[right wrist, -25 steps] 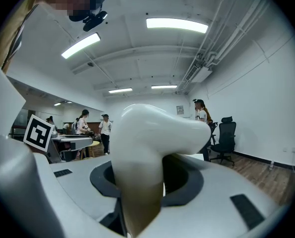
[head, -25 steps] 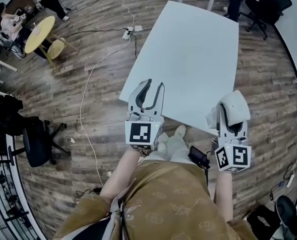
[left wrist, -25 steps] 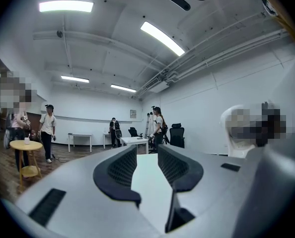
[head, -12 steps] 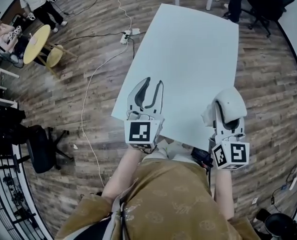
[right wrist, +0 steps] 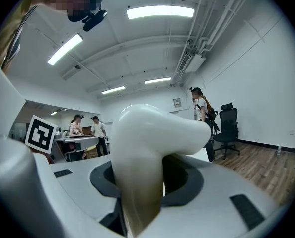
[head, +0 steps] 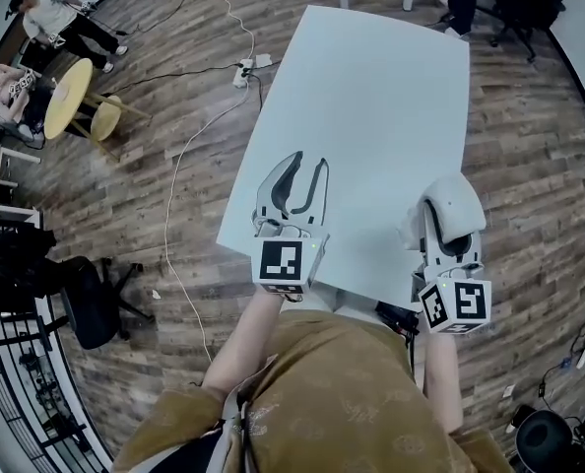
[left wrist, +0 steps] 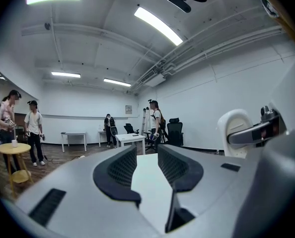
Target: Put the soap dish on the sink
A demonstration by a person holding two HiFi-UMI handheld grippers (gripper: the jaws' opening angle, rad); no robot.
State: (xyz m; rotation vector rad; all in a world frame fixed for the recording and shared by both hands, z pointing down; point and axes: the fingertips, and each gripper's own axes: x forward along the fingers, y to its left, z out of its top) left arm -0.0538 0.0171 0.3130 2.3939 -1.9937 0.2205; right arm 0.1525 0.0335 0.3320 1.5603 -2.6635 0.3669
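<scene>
1. Gripping confirmed on the right gripper [head: 449,229]: its two dark jaws are closed onto a glossy white curved soap dish [right wrist: 146,138]. The dish stands up between them and bulges out over their tips.
2. From the head view the dish caps that claw's front end. Beneath it is the near edge of a white rectangular table [head: 381,87].
3. Left gripper [head: 305,173] is empty, with its jaws parted. In its own view only the pale table top shows in the gap between the pads.
4. The left claw points out across the same table, roughly abreast of the right claw and well apart from it. The dish shows off to its right in the left gripper view.
5. Height of either claw over the table top reads poorly from above; both seem clear of it.
6. Behind both claws is the person's tan patterned shirt [head: 332,402].
7. Well off to the left claw's left is brown wood-plank floor [head: 155,264]. On it stand a round yellow table [head: 66,92] and a black office chair [head: 81,294], and a white cable [head: 174,190] trails across it.
8. Far ahead of the left claw, a standing person [left wrist: 155,118].
</scene>
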